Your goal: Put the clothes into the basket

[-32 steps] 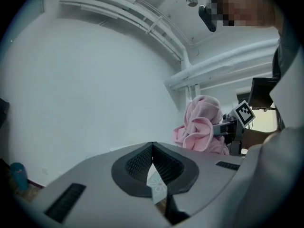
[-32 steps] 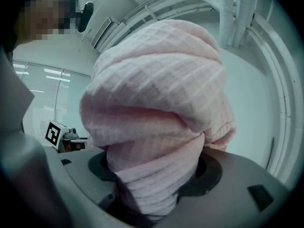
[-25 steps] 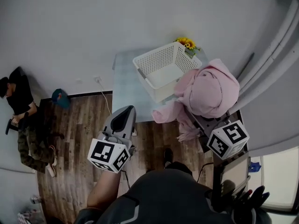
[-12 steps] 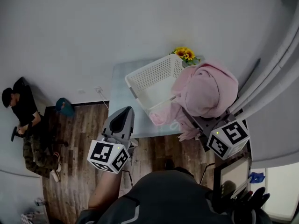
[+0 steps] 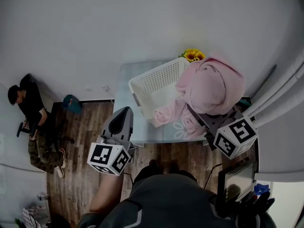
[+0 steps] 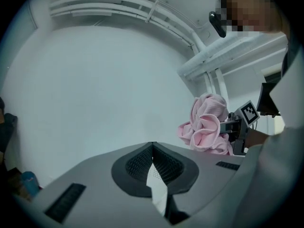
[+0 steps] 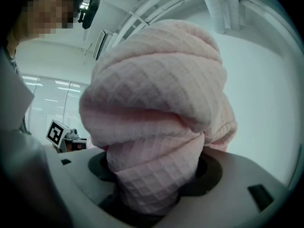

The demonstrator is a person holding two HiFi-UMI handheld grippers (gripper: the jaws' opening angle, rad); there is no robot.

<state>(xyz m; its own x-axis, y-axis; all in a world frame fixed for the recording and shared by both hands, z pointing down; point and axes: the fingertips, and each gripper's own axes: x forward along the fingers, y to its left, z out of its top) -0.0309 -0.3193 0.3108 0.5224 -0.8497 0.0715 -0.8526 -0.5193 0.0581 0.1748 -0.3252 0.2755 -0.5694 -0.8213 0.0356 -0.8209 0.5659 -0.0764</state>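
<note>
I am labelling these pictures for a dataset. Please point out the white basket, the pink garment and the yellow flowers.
white basket point(image 5: 156, 75), head view, its perforated side wall.
pink garment point(image 5: 212, 87), head view, the bunched upper part.
yellow flowers point(image 5: 193, 55), head view, the blossoms.

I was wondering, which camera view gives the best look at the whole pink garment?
The head view: the pink garment shows whole, bunched up, its trailing end by the basket. The right gripper view shows only a close-up bundle filling the frame; the left gripper view shows it small, off to the right.
</note>
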